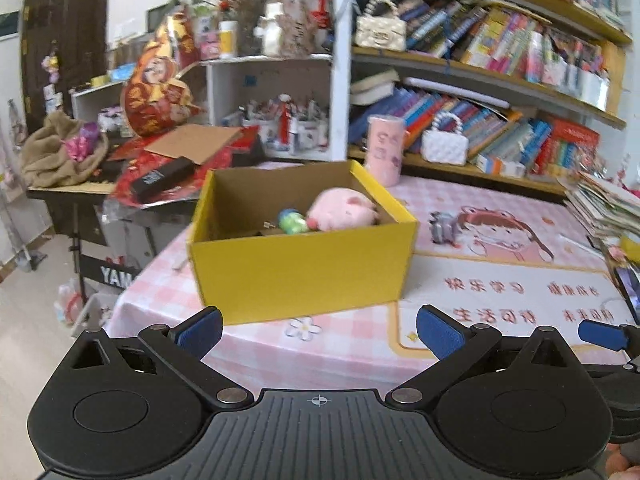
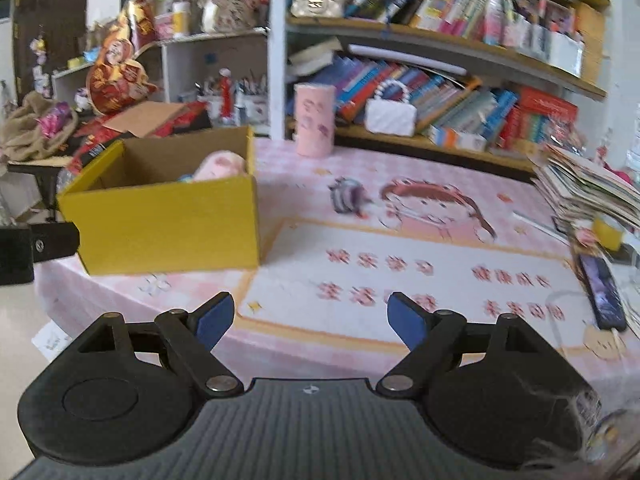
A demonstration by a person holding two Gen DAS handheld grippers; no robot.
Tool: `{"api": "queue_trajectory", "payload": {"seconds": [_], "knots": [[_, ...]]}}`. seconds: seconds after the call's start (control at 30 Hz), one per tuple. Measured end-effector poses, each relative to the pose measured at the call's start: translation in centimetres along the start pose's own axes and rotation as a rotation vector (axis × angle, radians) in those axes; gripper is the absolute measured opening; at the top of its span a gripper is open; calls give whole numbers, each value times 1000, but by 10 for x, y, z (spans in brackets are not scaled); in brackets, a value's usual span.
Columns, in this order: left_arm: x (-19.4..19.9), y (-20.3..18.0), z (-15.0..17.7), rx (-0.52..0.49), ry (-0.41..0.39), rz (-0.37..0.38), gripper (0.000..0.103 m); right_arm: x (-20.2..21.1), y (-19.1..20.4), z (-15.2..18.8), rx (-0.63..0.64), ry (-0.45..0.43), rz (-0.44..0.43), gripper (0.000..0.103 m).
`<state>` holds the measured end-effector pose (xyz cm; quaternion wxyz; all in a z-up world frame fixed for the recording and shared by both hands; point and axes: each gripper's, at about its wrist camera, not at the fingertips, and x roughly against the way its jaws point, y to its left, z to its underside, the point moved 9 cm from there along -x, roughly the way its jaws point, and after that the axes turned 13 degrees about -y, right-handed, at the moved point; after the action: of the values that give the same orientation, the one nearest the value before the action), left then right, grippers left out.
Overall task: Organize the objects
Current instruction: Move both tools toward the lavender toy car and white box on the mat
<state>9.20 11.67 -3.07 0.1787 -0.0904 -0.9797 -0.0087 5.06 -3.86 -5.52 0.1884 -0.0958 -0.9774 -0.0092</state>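
A yellow cardboard box stands open on the pink table mat. Inside it lie a pink plush pig and a small green-blue toy. The box also shows in the right wrist view, with the plush peeking over its rim. A small grey-purple object lies on the mat right of the box, also in the right wrist view. My left gripper is open and empty in front of the box. My right gripper is open and empty over the mat's near edge.
A pink cylinder cup stands at the back of the table. Bookshelves with white handbags run behind. A stack of papers and a phone sit at the right. A cluttered keyboard stand is at the left.
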Motion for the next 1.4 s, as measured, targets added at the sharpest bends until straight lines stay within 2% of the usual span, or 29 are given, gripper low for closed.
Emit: {"api": "queue_trajectory", "payload": {"seconds": [0.3, 0.6, 0.87, 1.07, 1.4], "knots": [[-31, -62, 2, -23, 42, 83, 103, -12, -52, 9, -8, 38, 78, 88], [-72, -130, -1, -49, 85, 108, 103, -51, -117, 10, -24, 87, 91, 88], [-107, -171, 1, -41, 136, 87, 103, -90, -157, 12, -17, 135, 40, 88], [-129, -184, -9, -22, 133, 66, 103, -113, -174, 11, -16, 152, -17, 88], [-174, -192, -28, -15, 116, -2, 103, -155, -179, -5, 12, 114, -109, 88]]}}
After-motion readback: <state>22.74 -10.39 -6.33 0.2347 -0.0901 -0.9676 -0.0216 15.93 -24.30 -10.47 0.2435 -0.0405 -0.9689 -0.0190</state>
